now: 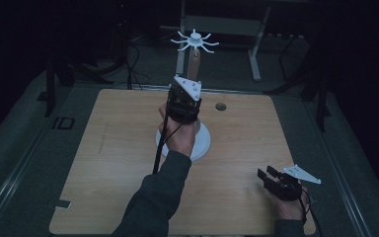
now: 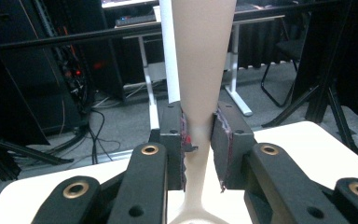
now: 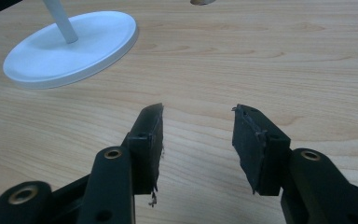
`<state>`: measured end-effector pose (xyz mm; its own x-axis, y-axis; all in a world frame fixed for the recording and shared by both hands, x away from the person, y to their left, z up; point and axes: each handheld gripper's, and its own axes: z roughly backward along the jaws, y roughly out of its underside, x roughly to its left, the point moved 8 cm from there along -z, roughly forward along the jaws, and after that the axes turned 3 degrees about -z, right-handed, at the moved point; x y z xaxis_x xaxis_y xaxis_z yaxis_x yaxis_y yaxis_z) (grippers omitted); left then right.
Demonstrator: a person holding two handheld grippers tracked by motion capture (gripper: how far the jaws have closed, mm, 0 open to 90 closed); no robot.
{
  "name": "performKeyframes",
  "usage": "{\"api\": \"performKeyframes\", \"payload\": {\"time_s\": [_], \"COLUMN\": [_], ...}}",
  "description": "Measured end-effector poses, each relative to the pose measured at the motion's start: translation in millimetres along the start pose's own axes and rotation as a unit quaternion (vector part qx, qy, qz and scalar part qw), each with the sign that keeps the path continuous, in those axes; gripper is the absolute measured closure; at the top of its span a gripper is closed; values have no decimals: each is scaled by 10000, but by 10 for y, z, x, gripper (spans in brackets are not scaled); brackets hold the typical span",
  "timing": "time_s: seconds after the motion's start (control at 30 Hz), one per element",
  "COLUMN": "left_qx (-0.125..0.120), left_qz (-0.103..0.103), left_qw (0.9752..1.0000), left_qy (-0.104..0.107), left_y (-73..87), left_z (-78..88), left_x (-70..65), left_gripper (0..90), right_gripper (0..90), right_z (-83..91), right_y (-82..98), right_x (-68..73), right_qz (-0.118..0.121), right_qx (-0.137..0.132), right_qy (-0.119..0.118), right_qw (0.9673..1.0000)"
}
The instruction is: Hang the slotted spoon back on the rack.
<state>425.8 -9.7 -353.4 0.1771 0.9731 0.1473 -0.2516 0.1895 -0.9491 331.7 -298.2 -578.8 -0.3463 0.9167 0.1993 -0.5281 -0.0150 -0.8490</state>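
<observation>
A stand rises from the middle of the wooden table (image 1: 113,158). It has a white round base (image 1: 203,143), a tapering beige post (image 1: 194,61) and a white spoked top (image 1: 195,40). My left gripper (image 1: 187,106) is raised above the base and shut on the post's narrow lower part. In the left gripper view the post (image 2: 200,70) sits pinched between the pads of the left gripper (image 2: 200,140). My right gripper (image 1: 265,174) lies low at the table's front right, open, with nothing between its fingers. In the right gripper view the right gripper (image 3: 198,135) points over bare wood toward the base (image 3: 72,46).
A small round hole (image 1: 220,106) is set in the tabletop behind the stand. Beyond the table's far edge stand a white-legged desk frame (image 1: 254,54), floor cables (image 1: 133,69) and dark stands (image 1: 321,98). A small tab (image 1: 61,203) lies at the front left corner.
</observation>
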Motion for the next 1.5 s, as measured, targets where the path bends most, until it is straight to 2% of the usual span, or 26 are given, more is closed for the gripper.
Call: {"api": "performKeyframes", "payload": {"time_s": [1.03, 1.5], "left_qx": [149, 167], "left_qz": [44, -41], "left_qw": [9999, 9997], "left_qy": [64, 184], "left_y": [54, 71], "left_z": [-92, -86], "left_x": [1, -42], "left_gripper": [753, 725], "right_gripper": [524, 517], "right_z": [-2, -2], "right_y": [10, 15], "right_x": [-3, -2], "right_qz": [5, 12], "right_qx": [16, 28], "right_qy": [-1, 8], "right_qw": [10000, 10000]}}
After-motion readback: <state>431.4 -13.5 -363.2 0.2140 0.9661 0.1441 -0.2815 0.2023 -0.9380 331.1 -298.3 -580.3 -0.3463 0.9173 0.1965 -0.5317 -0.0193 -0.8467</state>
